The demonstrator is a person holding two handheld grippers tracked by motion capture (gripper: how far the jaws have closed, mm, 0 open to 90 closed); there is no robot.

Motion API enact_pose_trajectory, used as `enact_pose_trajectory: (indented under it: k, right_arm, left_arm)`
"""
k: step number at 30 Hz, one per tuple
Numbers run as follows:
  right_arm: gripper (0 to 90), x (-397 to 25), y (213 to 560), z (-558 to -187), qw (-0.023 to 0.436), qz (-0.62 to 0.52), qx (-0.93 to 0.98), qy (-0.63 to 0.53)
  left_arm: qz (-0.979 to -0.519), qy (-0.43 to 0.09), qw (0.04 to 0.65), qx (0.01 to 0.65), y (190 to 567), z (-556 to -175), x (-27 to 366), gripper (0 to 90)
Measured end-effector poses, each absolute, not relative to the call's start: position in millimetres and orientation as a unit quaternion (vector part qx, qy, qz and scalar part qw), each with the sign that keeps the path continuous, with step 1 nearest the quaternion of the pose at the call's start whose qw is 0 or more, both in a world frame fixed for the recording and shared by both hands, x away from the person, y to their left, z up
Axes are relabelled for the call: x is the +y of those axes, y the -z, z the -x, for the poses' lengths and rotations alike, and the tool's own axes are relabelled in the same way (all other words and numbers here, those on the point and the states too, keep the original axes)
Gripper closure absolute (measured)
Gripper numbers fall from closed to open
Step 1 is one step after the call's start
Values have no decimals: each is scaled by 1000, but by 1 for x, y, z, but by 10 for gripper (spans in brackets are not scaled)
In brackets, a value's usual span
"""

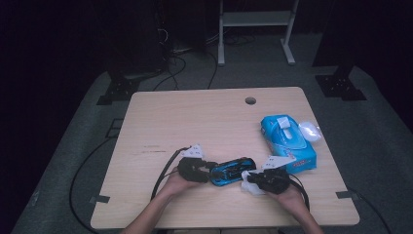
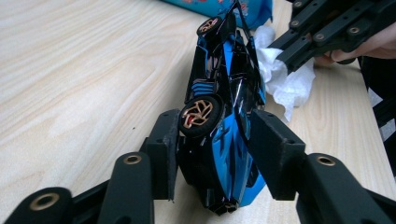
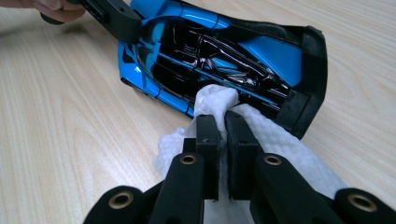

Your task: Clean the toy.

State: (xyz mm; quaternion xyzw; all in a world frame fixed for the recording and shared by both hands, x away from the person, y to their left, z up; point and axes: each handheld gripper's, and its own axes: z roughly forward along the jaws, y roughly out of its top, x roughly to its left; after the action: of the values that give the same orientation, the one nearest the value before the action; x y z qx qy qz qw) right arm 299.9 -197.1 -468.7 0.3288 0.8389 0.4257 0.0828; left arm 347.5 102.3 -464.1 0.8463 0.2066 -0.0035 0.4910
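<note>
Looking down from the high view, you see the wooden table with the blue toy car near its front edge, between your two hands. Your left gripper meets the car's left end and your right gripper its right end, but at this size the jaws are hard to make out. A blue tissue pack lies just behind the right gripper.

Left gripper view: your left gripper is clamped on the toy car, which is tipped onto its side, one copper-spoked wheel facing you. The car's near end is cut off by the jaws.

Right gripper view: your right gripper is pinched on a white tissue pressed against the car's glossy black top. The tissue's lower part is hidden behind the jaws.
</note>
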Motion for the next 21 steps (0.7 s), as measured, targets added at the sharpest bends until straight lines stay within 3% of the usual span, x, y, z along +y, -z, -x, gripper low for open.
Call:
enact_pose_trajectory:
  k: [12,21]
  right_arm:
    - [851,-202,465,-290,79,-333,843,-415]
    - [852,-203,441,-276,74,-322,821,-466]
  left_arm:
    - [-854,-24,492,166,457,-328,96,623]
    - [-862,-26,486,141,456,-318,92,638]
